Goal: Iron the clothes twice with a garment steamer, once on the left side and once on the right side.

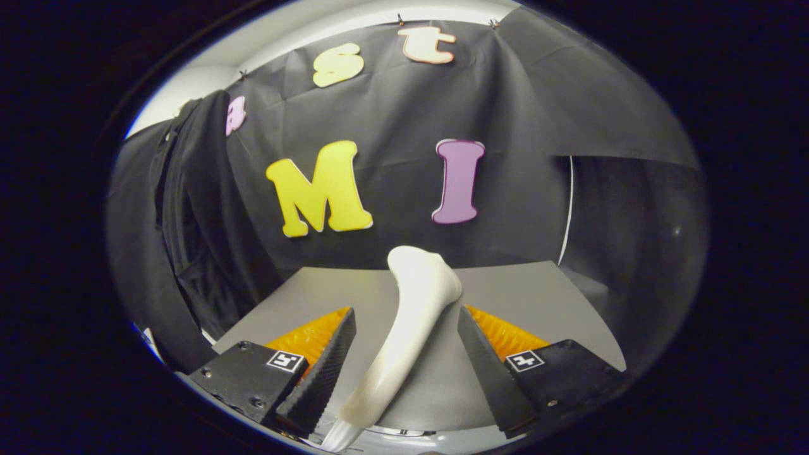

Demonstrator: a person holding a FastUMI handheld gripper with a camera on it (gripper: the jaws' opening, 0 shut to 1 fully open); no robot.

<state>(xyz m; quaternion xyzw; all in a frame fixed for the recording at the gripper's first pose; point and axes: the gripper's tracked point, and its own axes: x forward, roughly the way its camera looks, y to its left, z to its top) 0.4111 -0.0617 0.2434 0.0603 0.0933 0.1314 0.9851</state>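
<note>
A white garment steamer (422, 281) stands on the grey table (537, 297), leaning, its head up and away from me and its handle running back between my fingers. My gripper (404, 313) is open around the handle, with a gap showing on each side, so neither finger presses on it. A dark garment (189, 208) hangs to the left of the table, in front of the booth's black cloth wall, well beyond the left finger.
The table's far edge meets the black cloth wall just behind the steamer head. A thin white cable (569, 208) runs down the wall at the table's right rear corner. The table's left edge lies close to the hanging garment.
</note>
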